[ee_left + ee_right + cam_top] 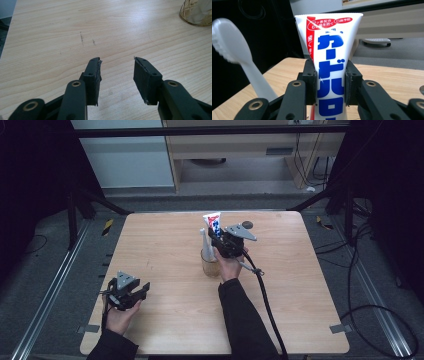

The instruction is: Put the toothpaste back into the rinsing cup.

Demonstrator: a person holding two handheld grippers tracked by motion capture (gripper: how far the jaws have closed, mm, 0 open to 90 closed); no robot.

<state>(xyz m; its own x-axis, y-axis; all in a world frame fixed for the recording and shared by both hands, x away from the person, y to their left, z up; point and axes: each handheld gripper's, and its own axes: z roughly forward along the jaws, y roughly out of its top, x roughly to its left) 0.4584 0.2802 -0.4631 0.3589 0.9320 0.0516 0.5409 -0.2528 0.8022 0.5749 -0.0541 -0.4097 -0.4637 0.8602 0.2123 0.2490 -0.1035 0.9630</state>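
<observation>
Lowering toothpaste tube [329,70] into glass cup [210,262], centre of high view; right gripper [218,239] clamps tube mid-body, crimp end up. We keep tube vertical, clear of toothbrush [203,240] already in cup. Left gripper [142,290] idle lower left, jaws apart, empty.

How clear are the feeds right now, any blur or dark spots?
Right gripper view: toothpaste tube sharp, toothbrush soft and blurred. Left gripper view: bright and even, glass cup cut off by the frame edge. High view: table lit, surroundings dark.
</observation>
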